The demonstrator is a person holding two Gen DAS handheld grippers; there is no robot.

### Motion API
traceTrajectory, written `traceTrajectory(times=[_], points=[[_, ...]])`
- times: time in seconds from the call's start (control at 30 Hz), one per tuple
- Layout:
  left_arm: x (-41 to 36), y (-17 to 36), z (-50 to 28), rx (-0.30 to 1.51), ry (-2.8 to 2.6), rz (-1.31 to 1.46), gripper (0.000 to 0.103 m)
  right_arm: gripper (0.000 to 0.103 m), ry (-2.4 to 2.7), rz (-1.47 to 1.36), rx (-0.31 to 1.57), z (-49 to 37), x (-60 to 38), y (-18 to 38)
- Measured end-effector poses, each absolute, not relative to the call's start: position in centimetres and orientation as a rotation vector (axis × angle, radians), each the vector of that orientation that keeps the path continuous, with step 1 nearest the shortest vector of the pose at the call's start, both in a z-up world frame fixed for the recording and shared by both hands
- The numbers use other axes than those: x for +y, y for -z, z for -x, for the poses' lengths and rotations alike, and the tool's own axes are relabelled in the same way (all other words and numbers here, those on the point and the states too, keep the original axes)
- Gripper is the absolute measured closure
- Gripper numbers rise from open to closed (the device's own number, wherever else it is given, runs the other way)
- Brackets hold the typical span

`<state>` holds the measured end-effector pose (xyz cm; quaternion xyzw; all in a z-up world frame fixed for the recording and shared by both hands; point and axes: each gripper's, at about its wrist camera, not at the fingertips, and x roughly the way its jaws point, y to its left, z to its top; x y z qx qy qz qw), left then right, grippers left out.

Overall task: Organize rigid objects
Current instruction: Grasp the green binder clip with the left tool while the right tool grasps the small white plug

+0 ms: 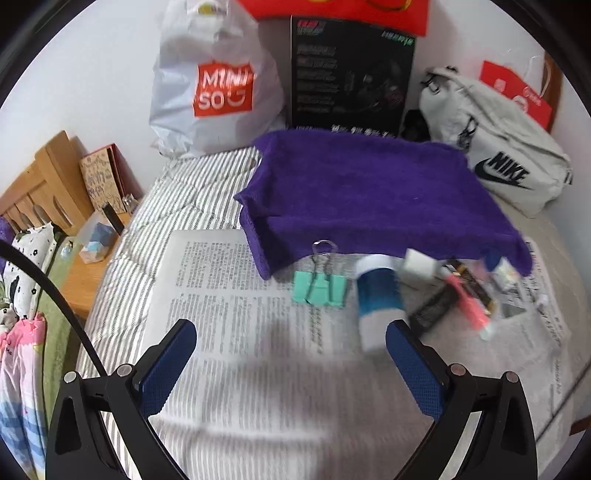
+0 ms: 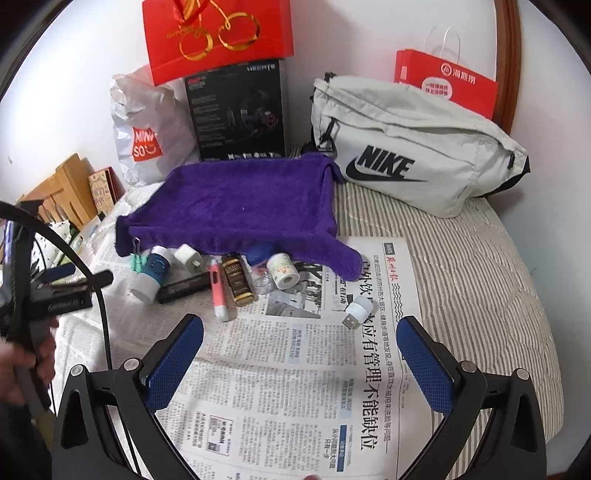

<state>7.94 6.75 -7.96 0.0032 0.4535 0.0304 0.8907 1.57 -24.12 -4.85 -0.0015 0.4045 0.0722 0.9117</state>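
Note:
Small rigid items lie in a row on newspaper in front of a purple towel-covered tray (image 2: 240, 206): a mint binder clip (image 1: 319, 288), a blue and white bottle (image 1: 380, 295), a white charger plug (image 2: 188, 258), a black bar (image 2: 184, 288), a pink pen (image 2: 218, 291), a dark brown bottle (image 2: 238, 280), a white tape roll (image 2: 282, 271). A small white USB light (image 2: 358, 310) lies apart to the right. My left gripper (image 1: 291, 343) is open and empty, just short of the blue bottle. My right gripper (image 2: 301, 336) is open and empty, near the USB light.
A Miniso bag (image 1: 214, 85), a black headset box (image 2: 240, 110), a grey Nike bag (image 2: 406, 147) and red gift bags (image 2: 218, 33) stand against the wall behind. A wooden bedside shelf (image 1: 55, 177) is at left. The newspaper (image 2: 295, 387) covers the striped bedding.

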Motion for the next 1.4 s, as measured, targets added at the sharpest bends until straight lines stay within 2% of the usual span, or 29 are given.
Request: traceTrajectory(times=[0.17,0.4,0.57,0.67,0.73,0.77,0.83,0.87,1.17,1.3,1.4], points=[[7.2,10.7,-10.8,0.981,-0.052,-0.029,0.003,0.000,-0.139,0.022,0.851,-2.8,-24.6,5.7],[7.7,12.4,-12.5,1.010,-0.009,0.053,0.017,0.000,-0.146,0.032,0.893,-4.8,-24.7,6.6],[6.9,12.6,-12.8,0.998,-0.004,0.004,0.019,0.000,-0.164,0.042,0.920,-6.3,-24.1,7.7],[6.3,12.5,-13.0,0.994,0.007,-0.001,0.030,0.000,-0.173,0.035,0.935,-7.0,-24.0,8.3],[5.9,12.3,-13.3,0.991,0.022,-0.005,0.043,0.000,-0.175,0.031,0.941,-7.3,-24.2,8.6],[5.7,12.3,-13.3,0.990,0.036,-0.010,0.046,0.000,-0.175,0.030,0.942,-7.4,-24.2,8.7],[5.4,12.1,-13.2,0.987,0.071,-0.016,0.061,0.000,-0.168,0.025,0.948,-7.7,-24.7,9.0],[5.2,12.1,-13.2,0.986,0.085,-0.023,0.063,0.000,-0.165,0.023,0.949,-7.7,-24.8,9.0],[6.5,11.9,-11.3,1.004,0.078,-0.026,0.064,0.001,-0.148,-0.017,0.949,-8.7,-26.9,9.9],[7.1,12.0,-10.4,1.007,0.067,-0.037,0.064,0.007,-0.148,0.068,0.941,-8.9,-26.2,10.6],[7.4,12.0,-10.1,1.008,0.067,-0.035,0.064,0.018,-0.113,0.035,0.949,-9.3,-27.2,11.5]])
